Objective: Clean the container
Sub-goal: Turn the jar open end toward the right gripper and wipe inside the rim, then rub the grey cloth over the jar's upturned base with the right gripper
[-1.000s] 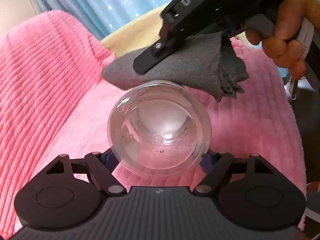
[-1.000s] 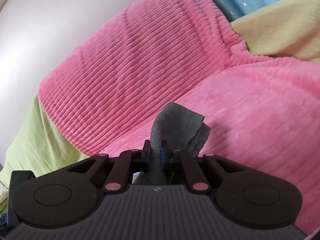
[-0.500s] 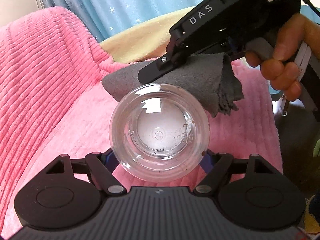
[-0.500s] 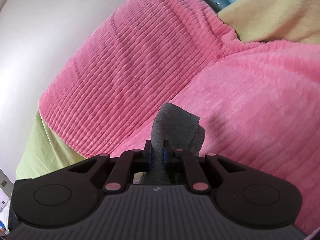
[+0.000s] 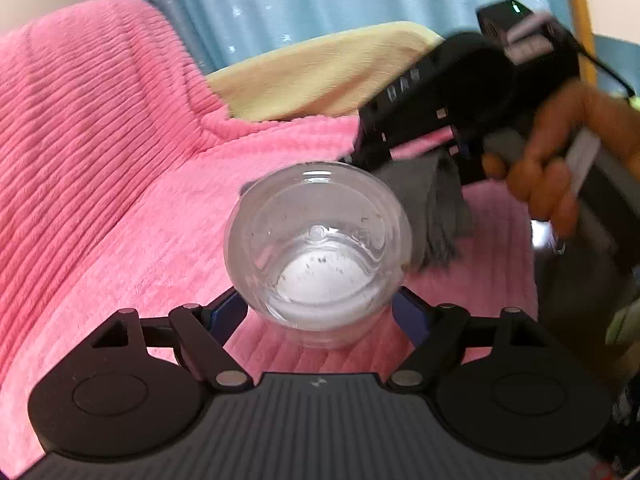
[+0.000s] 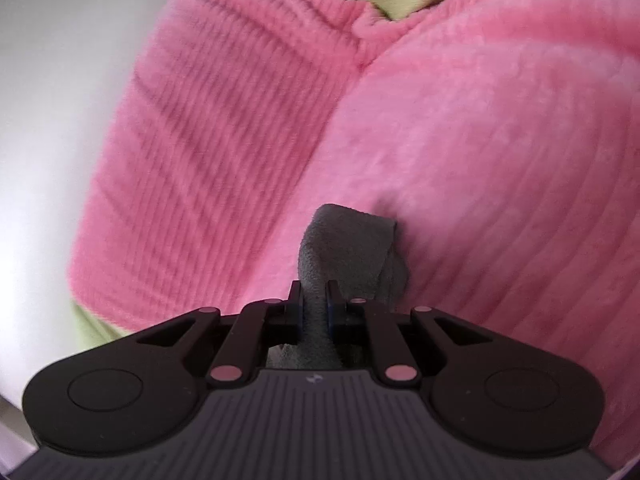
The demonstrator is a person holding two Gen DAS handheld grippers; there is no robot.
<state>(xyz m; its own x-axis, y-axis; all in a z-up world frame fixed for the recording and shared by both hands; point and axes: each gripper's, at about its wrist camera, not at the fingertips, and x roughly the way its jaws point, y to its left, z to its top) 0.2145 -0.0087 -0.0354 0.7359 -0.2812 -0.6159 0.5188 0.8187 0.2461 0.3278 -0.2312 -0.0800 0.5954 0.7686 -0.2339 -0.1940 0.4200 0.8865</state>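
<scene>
Now clear container (image 5: 318, 248) clamped between left jaws; right jaws pinch grey cloth (image 6: 344, 252) (just behind rim).

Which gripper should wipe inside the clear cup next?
Right. The right gripper already pinches the gray cloth and sits just behind the rim of the clear cup, while the left gripper is busy holding that speck-dirtied cup.

Cloth (image 5: 432, 200) just behind container (image 5: 320, 248)

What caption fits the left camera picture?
Left claw grips a speckled clear cup; right claw's grey cloth waits behind.
</scene>
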